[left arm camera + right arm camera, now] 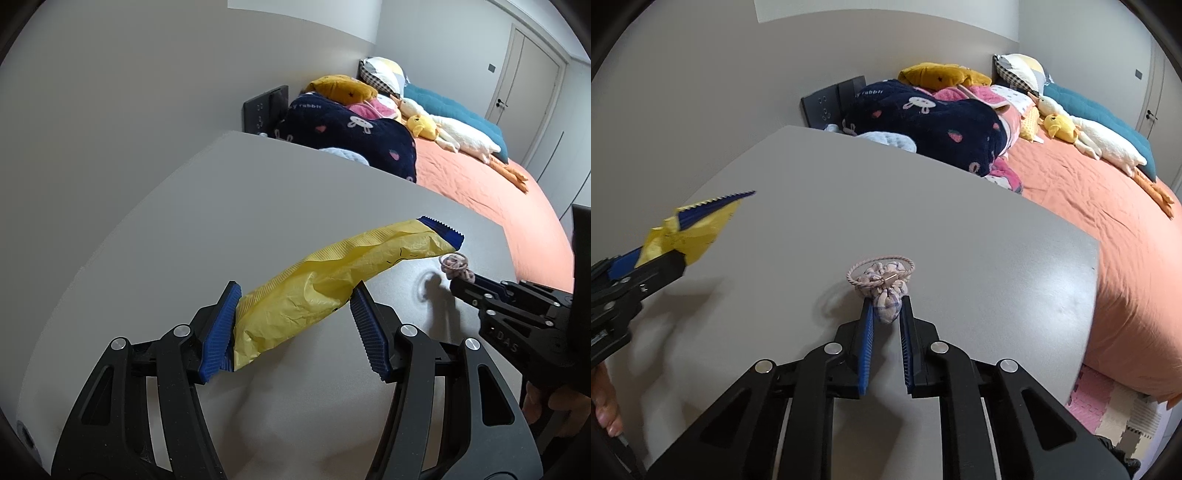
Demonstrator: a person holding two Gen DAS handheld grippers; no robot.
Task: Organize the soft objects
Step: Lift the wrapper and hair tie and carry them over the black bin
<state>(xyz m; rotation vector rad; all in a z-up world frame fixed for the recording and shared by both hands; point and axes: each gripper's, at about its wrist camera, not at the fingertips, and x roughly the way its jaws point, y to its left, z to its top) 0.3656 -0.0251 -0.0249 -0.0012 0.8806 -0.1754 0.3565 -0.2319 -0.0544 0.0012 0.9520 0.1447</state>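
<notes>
A crinkled yellow packet [332,280] with a blue serrated end is held above the grey table [240,206]. My left gripper [295,291] is shut on its near end, fingers wide apart across its width. The right wrist view shows the same packet [694,229] at the left edge, in the left gripper [674,258]. My right gripper [886,301] is shut on a pink hair tie with a checked fabric bow [884,284], just above the table [849,206]. In the left wrist view that hair tie [456,266] sticks out of the right gripper [460,286] near the packet's blue end.
Beyond the table's far edge lies a bed with an orange sheet [1108,206]. On it are a dark blue blanket [931,122], pillows, a white goose plush [458,136] and a yellow duck plush [1060,127]. Foam floor mats [1108,402] show at lower right.
</notes>
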